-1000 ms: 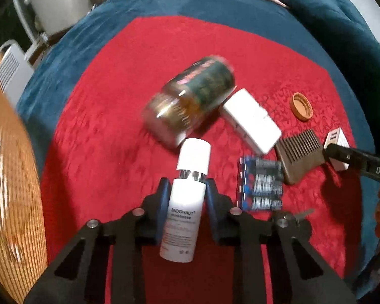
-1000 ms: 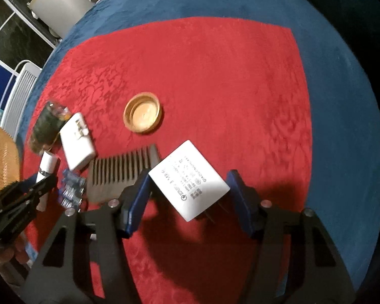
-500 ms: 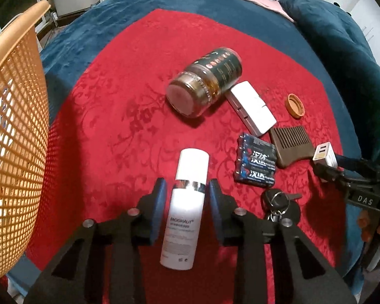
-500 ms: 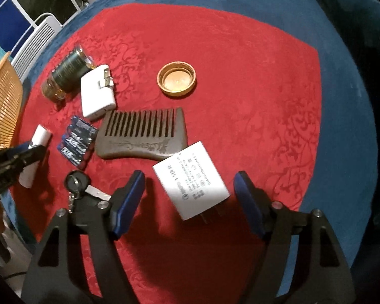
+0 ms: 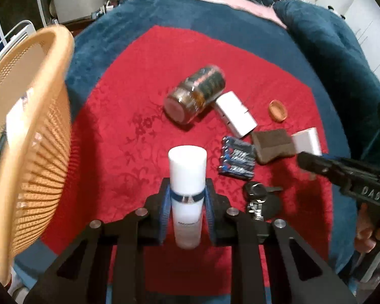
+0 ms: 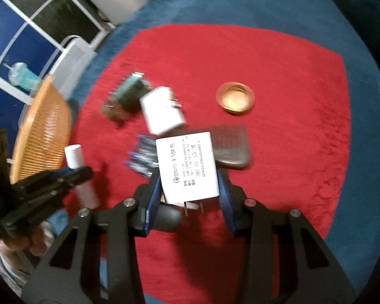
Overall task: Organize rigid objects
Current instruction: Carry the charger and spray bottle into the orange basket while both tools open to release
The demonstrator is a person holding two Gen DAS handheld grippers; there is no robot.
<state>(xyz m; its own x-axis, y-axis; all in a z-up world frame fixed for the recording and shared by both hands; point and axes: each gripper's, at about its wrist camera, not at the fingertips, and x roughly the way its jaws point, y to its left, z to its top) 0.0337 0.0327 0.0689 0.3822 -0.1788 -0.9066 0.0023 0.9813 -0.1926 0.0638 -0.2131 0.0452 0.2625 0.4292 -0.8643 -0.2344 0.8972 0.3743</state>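
Note:
My left gripper (image 5: 187, 197) is shut on a white bottle (image 5: 187, 177) and holds it above the red cloth, cap pointing away. My right gripper (image 6: 190, 185) is shut on a white charger plug (image 6: 187, 164), lifted off the cloth with its prongs toward me. An orange mesh basket (image 5: 25, 139) stands at the left; it also shows in the right wrist view (image 6: 43, 126). On the cloth lie a dark jar (image 5: 197, 93), a white adapter (image 5: 235, 116), a pack of batteries (image 5: 236, 158), a brown comb (image 5: 271, 144), an orange lid (image 5: 278, 110) and keys (image 5: 258, 195).
The red cloth (image 5: 139, 101) lies on a blue blanket (image 5: 215, 12). A white heater (image 6: 73, 58) and window frames stand beyond the basket. The right gripper's arm (image 5: 347, 174) crosses the left wrist view at the right.
Both grippers have closed on their objects and lifted them off the cloth. The left one has swung toward the basket. The right one has moved left over the comb and batteries.

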